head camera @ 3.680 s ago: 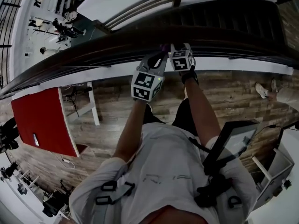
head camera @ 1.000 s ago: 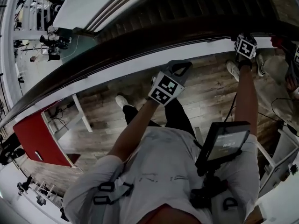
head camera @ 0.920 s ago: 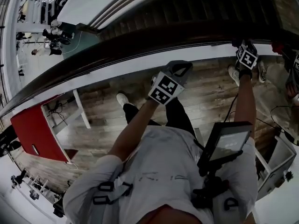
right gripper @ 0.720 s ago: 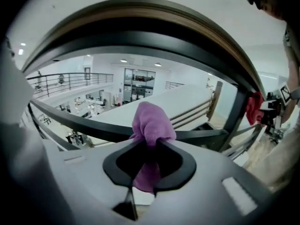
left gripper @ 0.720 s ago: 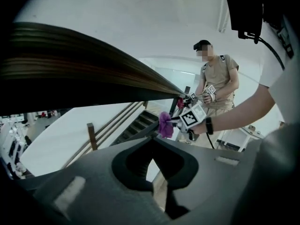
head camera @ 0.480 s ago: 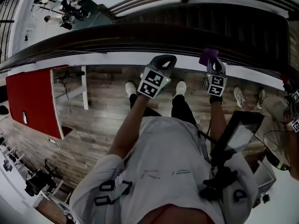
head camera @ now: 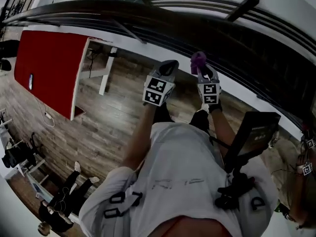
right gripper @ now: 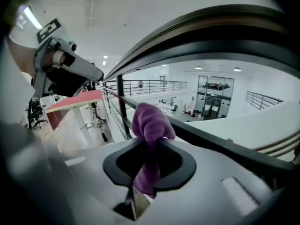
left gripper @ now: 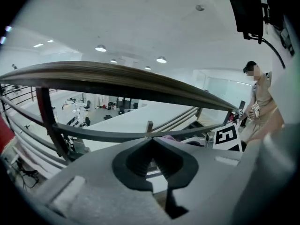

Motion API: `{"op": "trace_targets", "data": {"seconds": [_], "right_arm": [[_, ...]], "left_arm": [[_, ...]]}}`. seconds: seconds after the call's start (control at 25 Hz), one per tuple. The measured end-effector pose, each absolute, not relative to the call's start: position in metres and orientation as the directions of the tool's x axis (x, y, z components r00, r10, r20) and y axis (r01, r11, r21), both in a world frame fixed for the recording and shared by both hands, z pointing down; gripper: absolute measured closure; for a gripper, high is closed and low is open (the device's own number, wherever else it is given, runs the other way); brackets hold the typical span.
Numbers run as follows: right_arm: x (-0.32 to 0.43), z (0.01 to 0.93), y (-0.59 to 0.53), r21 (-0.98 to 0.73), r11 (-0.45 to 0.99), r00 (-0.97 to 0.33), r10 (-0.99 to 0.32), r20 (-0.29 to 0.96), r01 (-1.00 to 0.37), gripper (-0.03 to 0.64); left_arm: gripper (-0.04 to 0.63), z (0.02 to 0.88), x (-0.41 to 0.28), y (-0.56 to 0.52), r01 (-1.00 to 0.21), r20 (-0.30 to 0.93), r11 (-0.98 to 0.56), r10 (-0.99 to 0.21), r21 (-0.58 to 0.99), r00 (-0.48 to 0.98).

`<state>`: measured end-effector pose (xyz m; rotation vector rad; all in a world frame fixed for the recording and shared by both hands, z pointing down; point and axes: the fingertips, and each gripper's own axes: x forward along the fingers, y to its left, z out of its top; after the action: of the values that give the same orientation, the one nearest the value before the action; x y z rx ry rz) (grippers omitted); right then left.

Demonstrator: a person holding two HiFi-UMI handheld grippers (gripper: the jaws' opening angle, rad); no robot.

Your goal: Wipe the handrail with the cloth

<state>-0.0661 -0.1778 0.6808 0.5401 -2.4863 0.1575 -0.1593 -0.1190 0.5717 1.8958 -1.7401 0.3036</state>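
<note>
The dark wooden handrail (head camera: 148,11) curves across the top of the head view. My right gripper (head camera: 202,70) is shut on a purple cloth (head camera: 198,60), held a little below the rail and apart from it. In the right gripper view the cloth (right gripper: 149,123) bunches up out of the jaws of the right gripper (right gripper: 151,142), with the handrail (right gripper: 211,27) arching overhead. My left gripper (head camera: 168,67) hangs just to the left of it, shut on nothing. The left gripper (left gripper: 150,142) points under the handrail (left gripper: 117,81) in its own view.
A red table (head camera: 49,68) with white legs stands on the wooden floor at the left. Thin metal rails (left gripper: 93,134) and a post (left gripper: 47,121) run beneath the handrail. A tablet (head camera: 254,132) hangs at my chest. People stand at lower left (head camera: 64,201) and far right (left gripper: 260,102).
The right gripper has come back leftward with the cloth from the far right of the rail, and now sits close beside the left gripper, off the rail. The head view has swung round.
</note>
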Motion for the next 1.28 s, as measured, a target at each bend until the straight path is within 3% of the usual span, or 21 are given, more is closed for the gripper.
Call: {"op": "trace_targets", "data": {"seconds": [0.16, 0.36, 0.72, 1.08, 1.28], "right_arm": [[-0.156, 0.711, -0.134, -0.038, 0.956, -0.780, -0.213, 0.589, -0.290, 0.563], [-0.245, 0.752, -0.109, -0.060, 0.973, -0.771, -0.139, 0.622, -0.225, 0.563], [-0.392, 0.807, -0.116, -0.008, 0.970, -0.741, -0.180, 0.647, -0.243, 0.563], [-0.502, 0.839, -0.129, 0.016, 0.989, -0.704, -0.117, 0.701, -0.149, 0.563], [-0.498, 0.851, -0.136, 0.017, 0.991, -0.641, -0.097, 0.762, -0.130, 0.563]], "left_arm": [[0.595, 0.590, -0.230, -0.078, -0.964, 0.527, 0.122, -0.850, 0.235, 0.021], [0.595, 0.614, -0.290, -0.042, -0.941, 0.543, 0.236, -0.837, 0.244, -0.069], [0.595, 0.658, -0.356, -0.009, -0.908, 0.564, 0.314, -0.818, 0.278, -0.110], [0.595, 0.671, -0.401, -0.001, -0.914, 0.549, 0.338, -0.819, 0.225, -0.167], [0.595, 0.657, -0.393, 0.014, -0.880, 0.531, 0.403, -0.818, 0.253, -0.222]]}}
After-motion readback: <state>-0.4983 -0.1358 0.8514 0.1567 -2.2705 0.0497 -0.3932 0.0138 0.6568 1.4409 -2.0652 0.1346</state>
